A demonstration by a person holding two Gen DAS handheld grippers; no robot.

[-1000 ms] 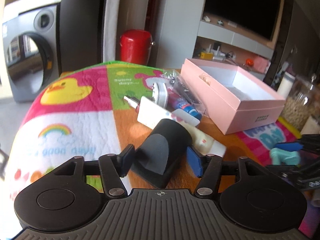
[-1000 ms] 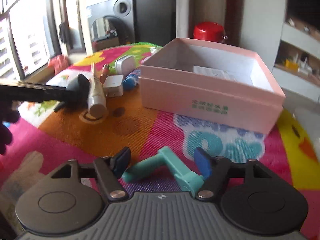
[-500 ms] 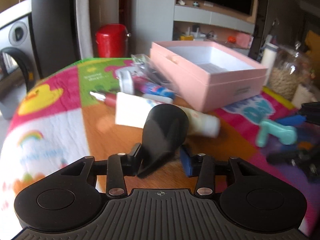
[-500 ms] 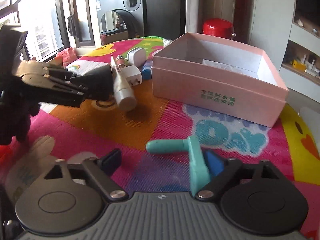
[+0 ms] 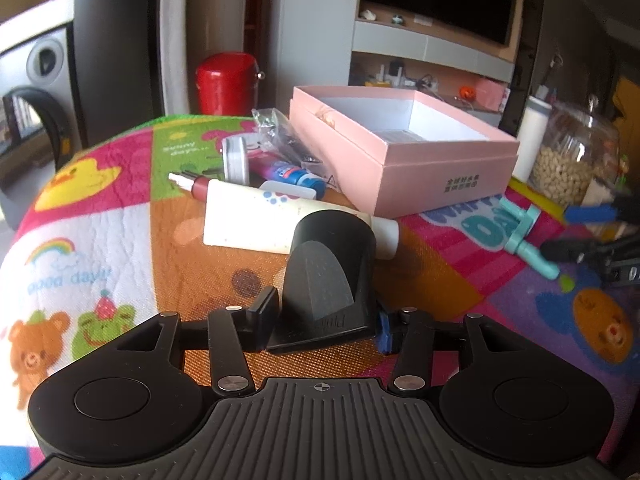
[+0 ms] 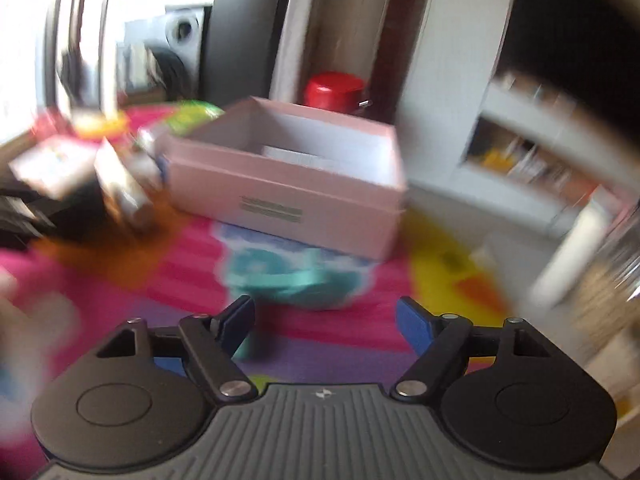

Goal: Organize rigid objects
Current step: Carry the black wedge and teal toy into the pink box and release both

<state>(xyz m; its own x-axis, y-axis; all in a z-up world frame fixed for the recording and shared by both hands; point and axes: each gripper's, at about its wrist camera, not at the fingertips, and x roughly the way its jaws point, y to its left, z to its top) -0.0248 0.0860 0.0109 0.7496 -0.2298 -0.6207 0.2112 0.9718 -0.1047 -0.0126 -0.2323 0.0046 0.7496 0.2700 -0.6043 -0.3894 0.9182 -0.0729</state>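
- Left hand-held gripper [image 5: 326,322], low centre of its frame: pinching a black wedge-shaped holder [image 5: 330,276] at its base, holder leaning forward over the bench [image 5: 120,248].
- Grip sits low on a wide, tapering body; likely risk of the holder pivoting or slipping out on a quick swing toward the pink box [image 5: 404,152].
- Straight ahead, touching or nearly so: white tube [image 5: 256,220] lying across the path; could be nudged and rolled if the holder travels low.
- Beyond it, centre of the frame: clutter of a red-capped vial [image 5: 192,184], a white round tin [image 5: 236,158], a blue-and-pink tube [image 5: 288,170] and a clear packet [image 5: 280,132], packed against the box's left wall; no room there.
- Box open, mostly bare inside; near rim is the edge to clear, so approach from above.
- Right hand-held gripper [image 6: 326,322]: spread wide, nothing between the fingers; view heavily blurred.
- Teal T-shaped tool [image 5: 524,236] on the bench at right of the left view, just beside that gripper's fingers; both grippers heading for the box at once could collide.
- Open room: left half of the bench, and right of the box, short of the glass jar [image 5: 572,156].
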